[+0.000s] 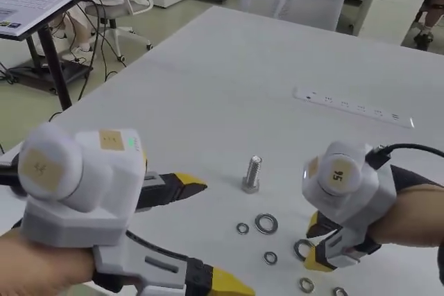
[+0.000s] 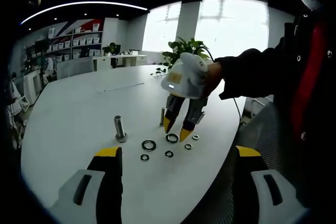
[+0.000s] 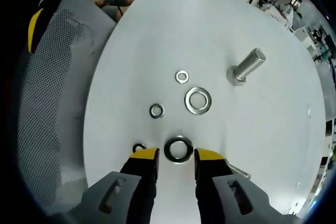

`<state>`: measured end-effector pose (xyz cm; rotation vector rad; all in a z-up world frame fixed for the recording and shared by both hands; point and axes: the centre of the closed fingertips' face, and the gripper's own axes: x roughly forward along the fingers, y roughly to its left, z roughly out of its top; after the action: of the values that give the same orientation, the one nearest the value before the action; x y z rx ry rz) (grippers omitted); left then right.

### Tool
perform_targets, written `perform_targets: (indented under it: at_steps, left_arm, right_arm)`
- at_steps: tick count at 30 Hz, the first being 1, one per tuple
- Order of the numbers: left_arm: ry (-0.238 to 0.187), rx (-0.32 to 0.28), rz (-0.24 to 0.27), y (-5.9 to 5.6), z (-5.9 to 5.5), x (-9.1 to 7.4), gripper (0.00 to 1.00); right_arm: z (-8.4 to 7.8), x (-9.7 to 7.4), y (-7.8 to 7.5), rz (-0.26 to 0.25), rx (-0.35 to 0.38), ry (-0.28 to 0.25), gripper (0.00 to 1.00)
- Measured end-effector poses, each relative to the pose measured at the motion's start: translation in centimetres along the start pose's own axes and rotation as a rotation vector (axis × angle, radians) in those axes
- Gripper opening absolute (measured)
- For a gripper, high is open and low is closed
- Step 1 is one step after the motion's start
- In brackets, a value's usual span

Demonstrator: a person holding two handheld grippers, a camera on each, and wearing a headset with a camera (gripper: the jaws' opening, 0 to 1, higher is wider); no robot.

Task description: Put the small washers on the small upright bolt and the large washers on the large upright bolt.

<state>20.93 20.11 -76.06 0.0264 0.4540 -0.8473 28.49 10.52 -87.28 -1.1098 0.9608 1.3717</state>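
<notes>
Around the upright bolt (image 1: 252,174) the table (image 1: 208,88) lies open from 9 to 12 o'clock; washers (image 1: 258,224) obstruct 5 to 6 o'clock, a power strip (image 1: 354,108) 2 o'clock.

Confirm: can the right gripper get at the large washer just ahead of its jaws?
Probably yes. The right gripper is open with its jaws either side of the large washer, nothing lying between. A small washer sits close beside one jaw.

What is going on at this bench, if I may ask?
A person is working with two handheld grippers. The right gripper is down at the table, jaws open either side of a large washer, not yet closed on it. The left gripper hangs open nearby. The large bolt stands bare, with the other washers loose beside it.
</notes>
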Motion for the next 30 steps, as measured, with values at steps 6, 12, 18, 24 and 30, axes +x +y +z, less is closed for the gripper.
perform_targets:
  at_steps: [6, 12, 18, 24, 30]
  left_arm:
    - [0.002, -0.001, -0.002, 0.03, -0.07, 0.05, 0.86]
    - [0.0, -0.003, 0.0, 0.12, -0.11, 0.05, 0.86]
    - [-0.003, -0.003, 0.0, 0.17, -0.09, 0.04, 0.86]
    - [-0.007, -0.003, 0.003, 0.24, -0.02, 0.03, 0.86]
    - [-0.01, -0.004, 0.003, 0.21, 0.04, 0.07, 0.85]
  right_arm:
    - [-0.2, 0.32, -0.12, 0.003, 0.008, 0.01, 0.28]
    - [-0.14, 0.44, -0.05, 0.002, 0.004, 0.014, 0.27]
    - [-0.25, 0.49, -0.12, 0.014, 0.037, 0.011, 0.27]
    - [-0.22, 0.52, -0.13, 0.02, 0.04, 0.015, 0.26]
    - [-0.22, 0.52, -0.24, 0.021, 0.045, 0.02, 0.25]
